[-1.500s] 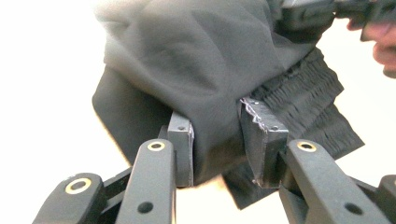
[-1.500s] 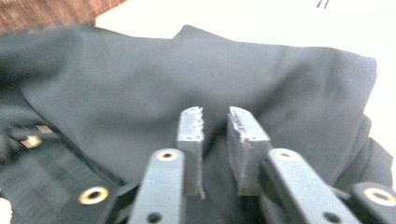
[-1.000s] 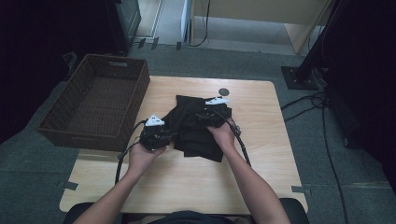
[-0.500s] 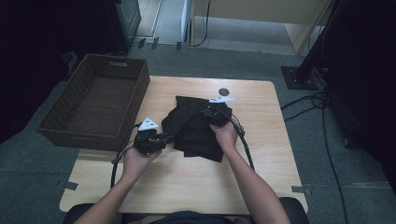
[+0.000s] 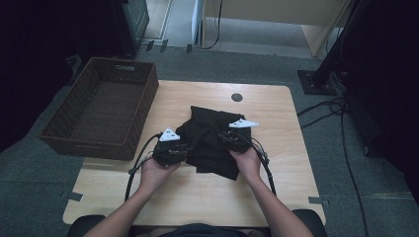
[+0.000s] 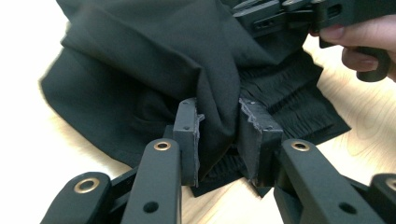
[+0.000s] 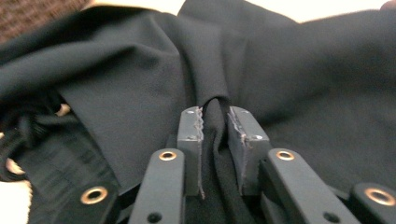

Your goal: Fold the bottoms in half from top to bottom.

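A black garment [image 5: 205, 126] lies crumpled in the middle of the wooden table [image 5: 197, 197]. At its left edge my left gripper [image 5: 184, 150] is shut on a thick fold of the garment [image 6: 140, 60], the cloth bunched between the pads [image 6: 218, 123]. My right gripper [image 5: 225, 138] is over the garment's right part and shut on a narrow fold [image 7: 215, 123] of the garment [image 7: 327, 70]. Its jaws have just closed on that fold, then eased a touch. The right gripper [image 6: 289, 14] also appears in the left gripper view, at the top right.
A brown wicker basket [image 5: 143, 116] stands at the table's left edge, partly off it. A small dark round disc [image 5: 236, 97] sits near the table's far edge. Black cables [image 5: 336, 111] run over the floor at the right. Bare tabletop lies near the person.
My right gripper has come back towards the person and closed on a fold of the garment. My left gripper has shifted slightly right, still holding the cloth.
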